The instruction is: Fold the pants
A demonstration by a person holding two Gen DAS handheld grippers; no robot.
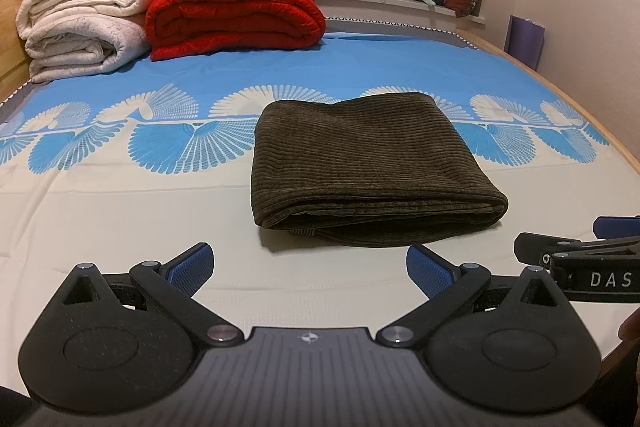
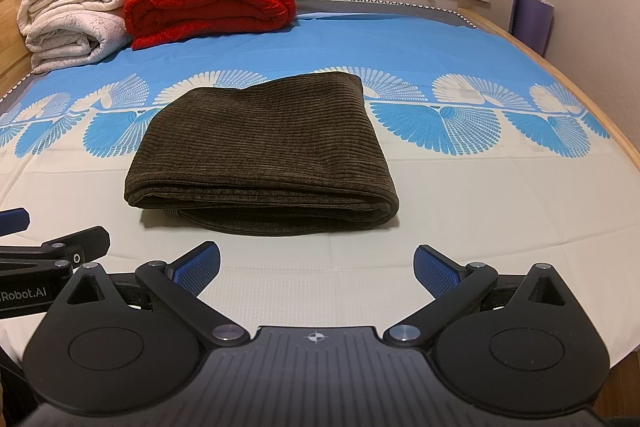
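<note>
The bed fills both views, its sheet blue above and cream below. A red blanket sits upper left. The pants, folded into a thick brown rectangle, lie mid-frame. At the bottom, the left gripper and right gripper hang with fingers apart, holding nothing.

"DAS" is read on the right gripper, and "Robot.AI" is printed on the left gripper.
</note>
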